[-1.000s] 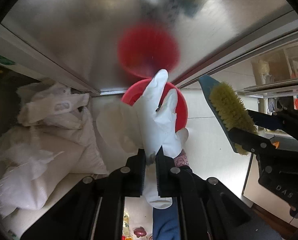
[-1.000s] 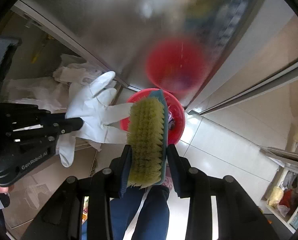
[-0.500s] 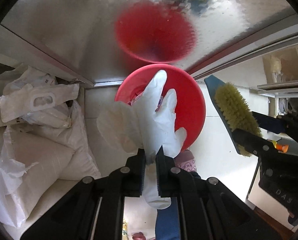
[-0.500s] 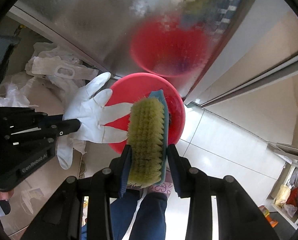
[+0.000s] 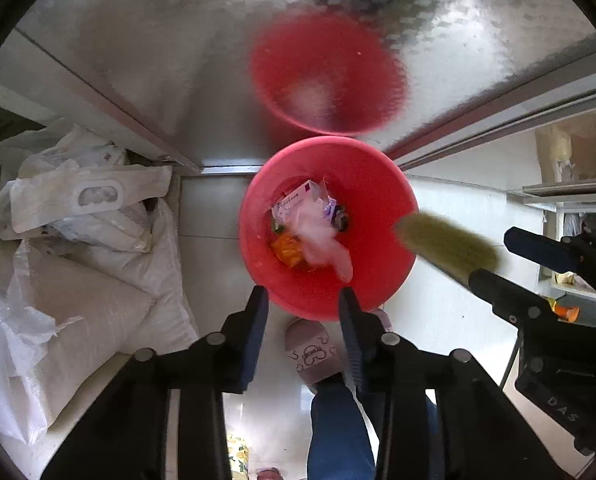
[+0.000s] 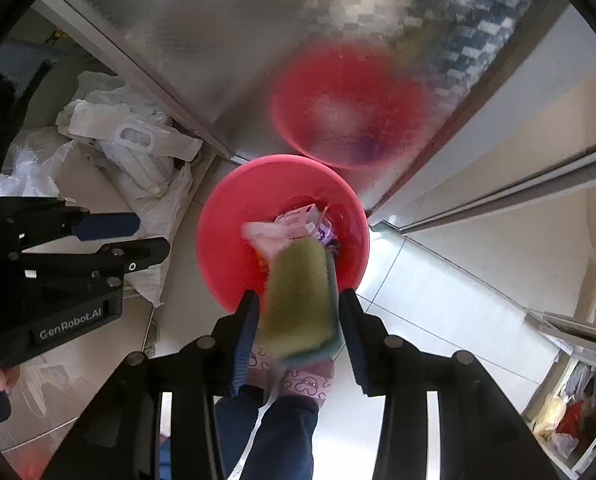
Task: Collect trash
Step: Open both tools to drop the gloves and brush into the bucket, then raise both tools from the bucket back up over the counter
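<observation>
A red bin (image 5: 378, 208) stands on the tiled floor with packets and wrappers inside. My left gripper (image 5: 302, 304) hangs just over its near rim, jaws opening, with nothing between them. A white glove (image 5: 322, 240), blurred, drops into the bin. In the right wrist view the bin (image 6: 225, 216) lies below my right gripper (image 6: 299, 300), whose jaws are also opening. A yellow-bristled brush (image 6: 298, 304) with a blue back sits blurred between them, with gaps to both pads. The brush (image 5: 446, 244) and right gripper (image 5: 492, 258) show over the bin's right rim. The left gripper (image 6: 153, 234) is at the left.
A metal cabinet door (image 5: 177, 60) behind the bin mirrors it. White sacks (image 5: 77, 280) and plastic bags (image 5: 85, 196) pile up to the left. A person's pink slipper (image 5: 314, 352) and blue trouser leg are just in front of the bin. Shelves (image 5: 570, 192) stand to the right.
Both grippers came down closer to the bin. The left jaws opened and let the glove fall into it. The right jaws widened and the brush blurs loose between them.
</observation>
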`<state>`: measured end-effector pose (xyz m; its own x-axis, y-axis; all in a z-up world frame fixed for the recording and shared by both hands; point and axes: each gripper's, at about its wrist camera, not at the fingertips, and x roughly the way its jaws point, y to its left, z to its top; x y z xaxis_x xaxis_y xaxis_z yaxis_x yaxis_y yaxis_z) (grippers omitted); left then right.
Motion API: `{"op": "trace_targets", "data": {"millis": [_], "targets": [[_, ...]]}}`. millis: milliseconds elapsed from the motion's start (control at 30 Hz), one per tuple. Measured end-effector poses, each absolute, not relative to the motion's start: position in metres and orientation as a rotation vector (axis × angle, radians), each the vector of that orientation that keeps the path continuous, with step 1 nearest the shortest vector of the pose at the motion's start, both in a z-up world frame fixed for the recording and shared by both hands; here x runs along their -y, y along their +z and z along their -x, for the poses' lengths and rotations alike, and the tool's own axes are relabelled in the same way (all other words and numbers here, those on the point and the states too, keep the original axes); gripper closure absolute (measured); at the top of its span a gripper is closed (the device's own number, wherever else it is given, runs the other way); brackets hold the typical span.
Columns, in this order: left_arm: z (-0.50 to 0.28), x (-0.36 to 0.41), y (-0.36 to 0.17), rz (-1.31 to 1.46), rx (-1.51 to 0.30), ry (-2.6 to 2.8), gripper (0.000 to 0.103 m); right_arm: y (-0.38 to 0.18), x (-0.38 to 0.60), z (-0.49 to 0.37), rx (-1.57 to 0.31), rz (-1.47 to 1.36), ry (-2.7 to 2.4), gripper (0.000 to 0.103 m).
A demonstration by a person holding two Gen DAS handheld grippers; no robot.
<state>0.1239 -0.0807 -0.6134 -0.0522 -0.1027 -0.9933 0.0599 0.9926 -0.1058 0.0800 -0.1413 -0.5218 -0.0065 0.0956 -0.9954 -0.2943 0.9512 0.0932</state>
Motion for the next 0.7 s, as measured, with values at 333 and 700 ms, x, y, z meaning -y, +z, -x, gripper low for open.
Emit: {"op": "trace_targets", "data": {"millis": [333,700], "targets": [[-0.109,0.075,-0.569,0.051,-1.598,-0.099,0.054,-0.494,0.140,-0.074,-1.512,0.197,0.339,0.051],[-0.086,0.077,-0.471,0.050,-1.527,-0.062,0.036,-0.415,0.136,-0.066,-1.445,0.238,0.347,0.048]]}}
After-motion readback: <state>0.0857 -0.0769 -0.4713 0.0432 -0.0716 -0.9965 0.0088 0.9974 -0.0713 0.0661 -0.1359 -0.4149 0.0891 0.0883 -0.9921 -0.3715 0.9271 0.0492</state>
